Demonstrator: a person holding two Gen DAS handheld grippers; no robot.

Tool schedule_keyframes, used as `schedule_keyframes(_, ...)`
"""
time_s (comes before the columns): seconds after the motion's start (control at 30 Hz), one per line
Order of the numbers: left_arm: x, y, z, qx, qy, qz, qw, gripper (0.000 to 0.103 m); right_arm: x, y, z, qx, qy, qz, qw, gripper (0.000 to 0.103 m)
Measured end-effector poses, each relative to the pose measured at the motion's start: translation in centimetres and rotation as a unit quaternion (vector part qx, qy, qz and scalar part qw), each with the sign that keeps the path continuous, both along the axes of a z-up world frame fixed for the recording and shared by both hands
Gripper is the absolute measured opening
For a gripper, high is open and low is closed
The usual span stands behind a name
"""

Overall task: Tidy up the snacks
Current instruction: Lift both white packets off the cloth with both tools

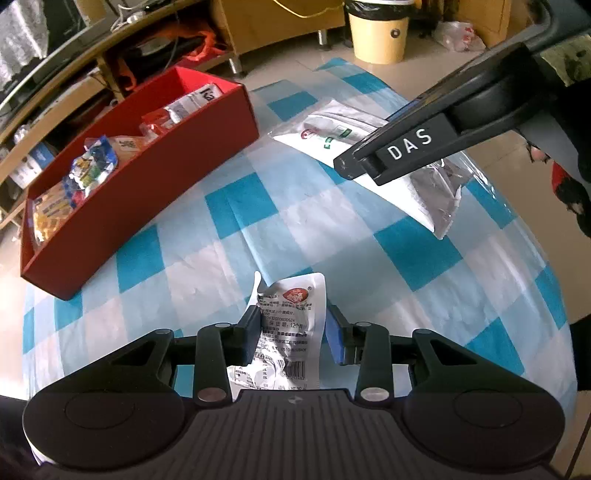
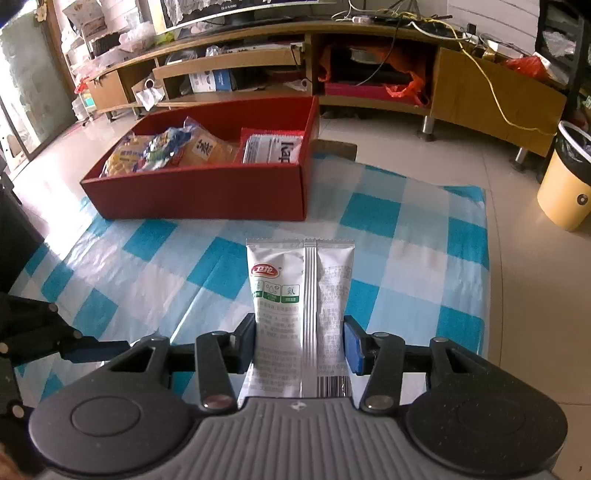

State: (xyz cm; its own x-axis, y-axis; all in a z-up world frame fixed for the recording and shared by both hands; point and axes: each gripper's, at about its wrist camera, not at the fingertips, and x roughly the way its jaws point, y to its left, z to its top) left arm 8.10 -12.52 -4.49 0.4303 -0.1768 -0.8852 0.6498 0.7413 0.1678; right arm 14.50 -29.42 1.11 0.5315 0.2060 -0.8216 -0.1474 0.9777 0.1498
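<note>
A red box (image 1: 155, 184) (image 2: 207, 195) holding several snack packs stands on the blue-and-white checked cloth. My left gripper (image 1: 291, 332) is shut on a small crumpled white snack packet (image 1: 291, 314) with a red logo, low over the cloth. My right gripper (image 2: 301, 343) is shut on a long white snack pouch (image 2: 299, 291) with a red logo and green marks. In the left wrist view the right gripper (image 1: 369, 162) shows at the upper right, over the pouch (image 1: 332, 129).
The checked cloth (image 2: 147, 273) lies on a tiled floor. A low wooden TV stand (image 2: 369, 66) with clutter runs along the back. A yellow waste bin (image 2: 565, 184) (image 1: 376, 33) stands off the cloth's far right corner.
</note>
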Motion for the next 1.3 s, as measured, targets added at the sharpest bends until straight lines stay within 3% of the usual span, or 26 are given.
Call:
schedule_keyframes(0.8,2.7,3.0,2.0,-0.03,-0.011,0.061,0.9976,0.046,2.0,1.4,1.3,0.013,-0.023,0.01,1.0,0.047)
schedule_keyframes(1.3,4.8,3.5,5.3,-0.06,-0.049,0.087,0.9931,0.046,3.7,2.3,3.2,0.03,-0.054,0.011,0.998,0.047)
